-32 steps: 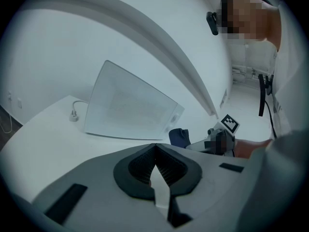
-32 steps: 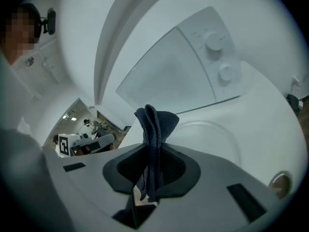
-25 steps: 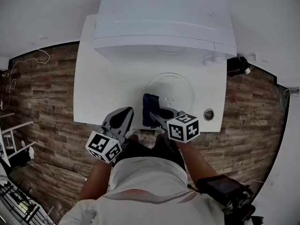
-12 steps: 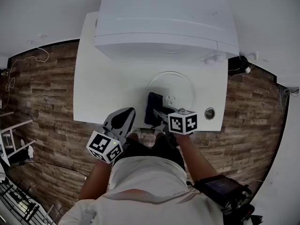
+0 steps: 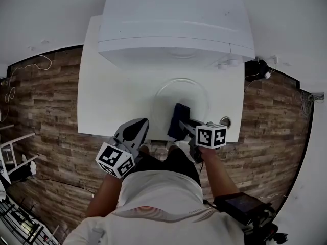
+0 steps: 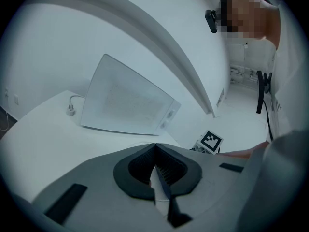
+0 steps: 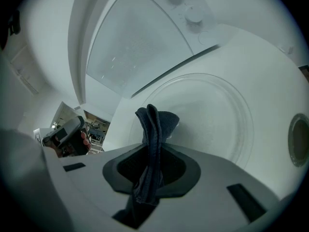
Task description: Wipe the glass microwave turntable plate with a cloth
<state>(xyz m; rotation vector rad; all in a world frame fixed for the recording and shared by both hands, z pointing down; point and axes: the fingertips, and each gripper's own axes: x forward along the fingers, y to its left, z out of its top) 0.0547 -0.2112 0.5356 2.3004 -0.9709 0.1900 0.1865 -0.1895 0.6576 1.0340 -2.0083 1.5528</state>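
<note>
Right gripper (image 7: pixel 150 167) pinching dark cloth (image 7: pixel 154 124), lower centre of head view. Cloth over near rim of glass plate (image 5: pixel 198 92), contact unclear. Plate flat on white table (image 5: pixel 110 96) at frame centre, below microwave (image 5: pixel 173 19). Left gripper (image 6: pixel 157 178) jaws pressed together, empty, lower left.

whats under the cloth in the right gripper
The near part of the glass turntable plate, lying on the white table. The cloth covers the rim beneath it, so contact cannot be told.
</note>
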